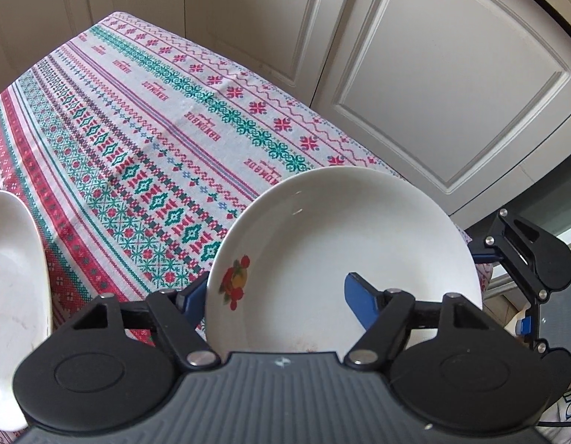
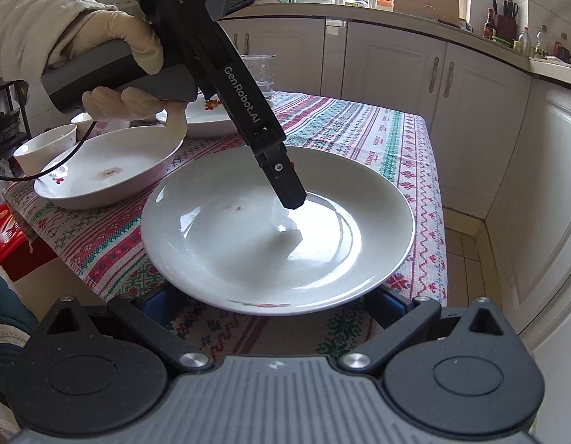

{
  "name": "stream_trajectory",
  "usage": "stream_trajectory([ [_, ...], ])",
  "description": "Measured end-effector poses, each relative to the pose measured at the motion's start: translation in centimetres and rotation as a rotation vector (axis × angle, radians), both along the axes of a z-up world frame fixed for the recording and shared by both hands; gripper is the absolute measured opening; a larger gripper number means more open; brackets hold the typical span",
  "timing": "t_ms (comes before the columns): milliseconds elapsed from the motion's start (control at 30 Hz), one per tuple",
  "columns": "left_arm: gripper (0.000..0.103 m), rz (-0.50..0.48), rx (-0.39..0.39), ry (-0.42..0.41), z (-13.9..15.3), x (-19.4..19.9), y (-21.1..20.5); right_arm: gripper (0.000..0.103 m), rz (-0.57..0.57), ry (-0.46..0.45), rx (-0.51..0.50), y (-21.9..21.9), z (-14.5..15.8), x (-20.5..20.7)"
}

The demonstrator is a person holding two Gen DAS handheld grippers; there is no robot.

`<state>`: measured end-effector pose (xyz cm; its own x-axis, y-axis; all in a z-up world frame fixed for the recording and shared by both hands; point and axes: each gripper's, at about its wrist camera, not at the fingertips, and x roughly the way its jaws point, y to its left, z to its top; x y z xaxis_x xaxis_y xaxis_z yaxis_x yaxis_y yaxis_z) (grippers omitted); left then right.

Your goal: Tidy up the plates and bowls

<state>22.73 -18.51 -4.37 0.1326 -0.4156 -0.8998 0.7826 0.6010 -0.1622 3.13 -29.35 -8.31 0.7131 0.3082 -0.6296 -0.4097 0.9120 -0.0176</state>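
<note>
A white deep plate (image 1: 341, 229) with a fruit print on its rim lies at the near corner of the patterned tablecloth (image 1: 137, 129). My left gripper (image 1: 274, 296) straddles its rim: one blue finger (image 1: 191, 296) sits outside the edge and the other (image 1: 359, 296) is over the well, with a wide gap between them. In the right wrist view that plate (image 2: 230, 244) fills the middle, and a gloved hand (image 2: 119, 37) points the left gripper's finger (image 2: 289, 192) down into it. My right gripper (image 2: 274, 303) stands open, its fingertips hidden under the plate's near rim.
A second deep plate (image 2: 108, 170) with a reddish stain sits to the left, beside a small white cup (image 2: 45, 148). Farther back are a flower-printed plate (image 2: 208, 118) and a clear glass (image 2: 261, 74). Cream cabinets (image 1: 433, 92) stand close to the table's far side.
</note>
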Motion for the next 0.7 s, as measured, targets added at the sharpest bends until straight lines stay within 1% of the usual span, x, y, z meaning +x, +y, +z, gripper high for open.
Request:
stream_trajectory([
  [167, 0.074, -0.022, 0.019, 0.017, -0.25, 0.27, -0.51, 0.103, -0.001, 0.007, 0.005, -0.01, -0.02, 0.06],
  [300, 0.074, -0.034, 0.029, 0.012, -0.23, 0.22, -0.83, 0.103, -0.005, 0.015, 0.004, 0.03, 0.00, 0.22],
  [567, 0.074, -0.033, 0.009, 0.018, -0.01, 0.20, -0.60, 0.103, -0.011, 0.035, -0.010, 0.29, 0.13, 0.52],
  [700, 0.074, -0.026, -0.017, 0.009, 0.57, 0.32, -0.23, 0.103, -0.013, 0.042, -0.017, 0.42, 0.27, 0.72],
])
